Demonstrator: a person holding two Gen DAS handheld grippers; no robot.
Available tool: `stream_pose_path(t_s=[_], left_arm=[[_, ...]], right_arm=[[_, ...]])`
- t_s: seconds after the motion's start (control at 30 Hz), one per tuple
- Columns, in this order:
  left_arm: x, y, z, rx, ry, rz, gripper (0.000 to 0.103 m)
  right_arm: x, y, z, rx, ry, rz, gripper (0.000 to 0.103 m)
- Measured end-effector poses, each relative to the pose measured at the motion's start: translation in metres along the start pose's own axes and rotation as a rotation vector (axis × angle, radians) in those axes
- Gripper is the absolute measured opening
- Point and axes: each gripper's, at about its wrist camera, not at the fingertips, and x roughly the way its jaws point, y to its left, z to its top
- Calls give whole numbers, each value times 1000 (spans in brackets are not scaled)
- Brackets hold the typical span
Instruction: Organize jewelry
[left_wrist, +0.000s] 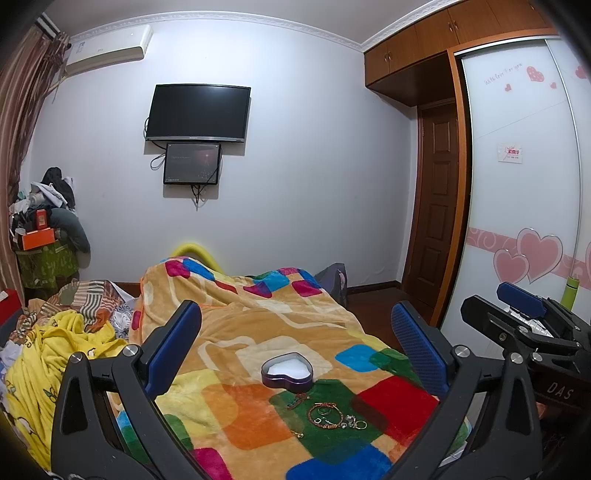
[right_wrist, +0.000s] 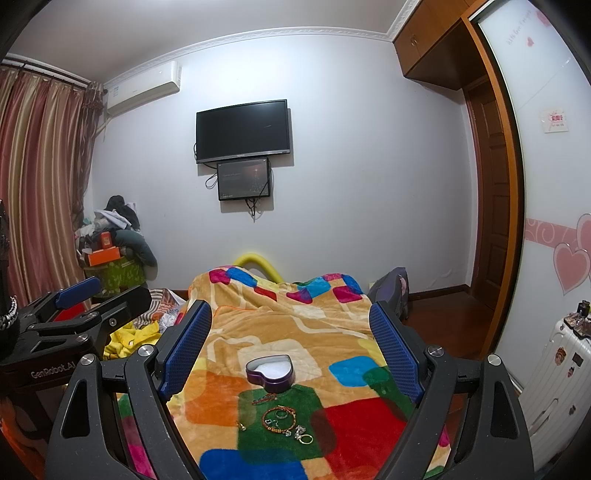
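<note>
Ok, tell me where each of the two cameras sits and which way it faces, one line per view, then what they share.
Left wrist: on the left gripper, above the bed, facing the TV wall; its own open blue-padded fingers frame the view, and the right gripper shows at the right edge.
Right wrist: on the right gripper, same heading; its own open fingers frame it, and the left gripper shows at the left edge.
Shared: heart-shaped box, open, on the blanket, bracelet and rings nearer the cameras, wall TV.
</note>
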Motion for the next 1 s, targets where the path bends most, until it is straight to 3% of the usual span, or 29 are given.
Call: stream_pose_path(t_s=[1.0], left_arm=[[15,5,-7,-16,39,-3,103]], right_arm=[[14,-5,-5,1,45,-4,85]])
